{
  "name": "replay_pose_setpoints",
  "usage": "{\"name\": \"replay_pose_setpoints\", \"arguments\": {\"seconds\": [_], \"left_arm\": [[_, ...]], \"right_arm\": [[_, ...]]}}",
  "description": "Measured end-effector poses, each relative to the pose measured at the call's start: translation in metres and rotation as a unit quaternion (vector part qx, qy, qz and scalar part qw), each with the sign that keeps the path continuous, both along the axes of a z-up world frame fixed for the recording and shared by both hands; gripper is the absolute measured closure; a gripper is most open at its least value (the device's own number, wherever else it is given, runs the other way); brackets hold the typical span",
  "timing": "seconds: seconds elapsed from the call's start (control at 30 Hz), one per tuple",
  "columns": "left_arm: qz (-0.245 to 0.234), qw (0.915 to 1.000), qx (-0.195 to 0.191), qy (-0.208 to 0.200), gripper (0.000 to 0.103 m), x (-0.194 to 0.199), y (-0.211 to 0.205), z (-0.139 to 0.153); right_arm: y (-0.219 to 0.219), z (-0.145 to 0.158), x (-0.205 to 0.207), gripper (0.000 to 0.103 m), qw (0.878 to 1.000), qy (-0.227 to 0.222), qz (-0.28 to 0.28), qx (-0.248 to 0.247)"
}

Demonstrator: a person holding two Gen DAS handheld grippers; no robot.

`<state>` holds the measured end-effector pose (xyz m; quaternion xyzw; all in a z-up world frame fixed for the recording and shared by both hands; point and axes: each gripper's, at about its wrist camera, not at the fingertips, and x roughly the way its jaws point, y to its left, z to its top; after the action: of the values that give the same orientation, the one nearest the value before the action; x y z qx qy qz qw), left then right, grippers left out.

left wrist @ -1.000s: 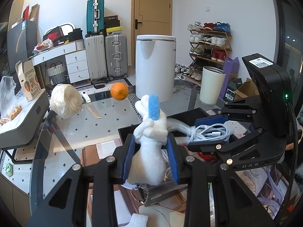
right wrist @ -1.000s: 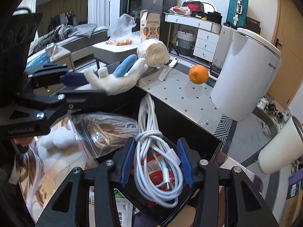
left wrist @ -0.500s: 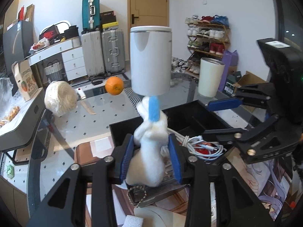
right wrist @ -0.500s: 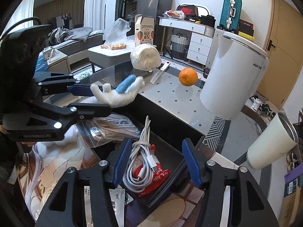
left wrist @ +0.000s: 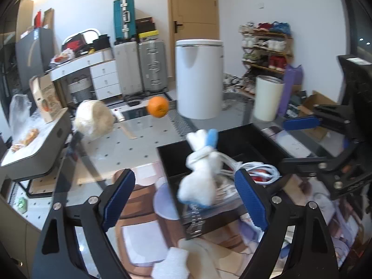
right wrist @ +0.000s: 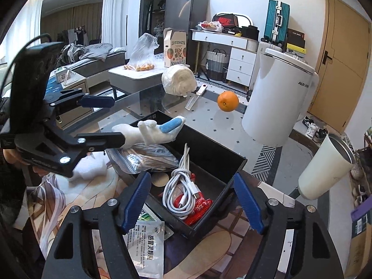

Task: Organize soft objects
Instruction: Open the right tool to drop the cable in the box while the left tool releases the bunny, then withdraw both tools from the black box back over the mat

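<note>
A white plush toy (left wrist: 200,174) with a blue ear is blurred in the gap of my left gripper (left wrist: 184,200). The jaws are opening wide and neither pad presses on the toy. In the right wrist view the plush toy (right wrist: 151,132) hangs over the near left corner of the black box (right wrist: 232,176), beside the lower finger of the left gripper (right wrist: 118,119). My right gripper (right wrist: 193,200) is opening too, with nothing gripped. Below it a coiled white cable (right wrist: 183,188) lies in the box on a red packet (right wrist: 197,209).
A zip bag of cords (right wrist: 144,158) lies in the box's left part. On the glass table stand an orange (right wrist: 227,101), a white yarn roll (right wrist: 179,82), a white bin (right wrist: 276,107) and a tipped cup (right wrist: 325,169). A medicine sachet (right wrist: 148,239) lies near me.
Both grippers went from shut to open. The left let go of the plush toy, which sinks toward the box. The right released the cable into the box and drew back upward.
</note>
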<state>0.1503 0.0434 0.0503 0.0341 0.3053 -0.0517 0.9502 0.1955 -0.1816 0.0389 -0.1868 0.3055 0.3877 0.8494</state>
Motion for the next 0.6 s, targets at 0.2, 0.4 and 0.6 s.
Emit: {"name": "replay_pose_setpoints", "arguments": {"seconds": [0.2, 0.4, 0.6], "left_arm": [[0.048, 0.9987, -0.001, 0.017, 0.015, 0.004, 0.018, -0.011], [0.054, 0.9984, -0.002, 0.017, 0.014, -0.001, 0.026, -0.013], [0.042, 0.9987, -0.021, 0.019, 0.015, -0.013, 0.029, -0.013]], "right_arm": [[-0.002, -0.001, -0.001, 0.028, 1.000, 0.003, -0.001, 0.004], [-0.004, -0.004, 0.000, 0.027, 1.000, 0.007, -0.005, 0.006], [-0.006, -0.003, -0.004, 0.023, 1.000, 0.015, -0.008, 0.016]]}}
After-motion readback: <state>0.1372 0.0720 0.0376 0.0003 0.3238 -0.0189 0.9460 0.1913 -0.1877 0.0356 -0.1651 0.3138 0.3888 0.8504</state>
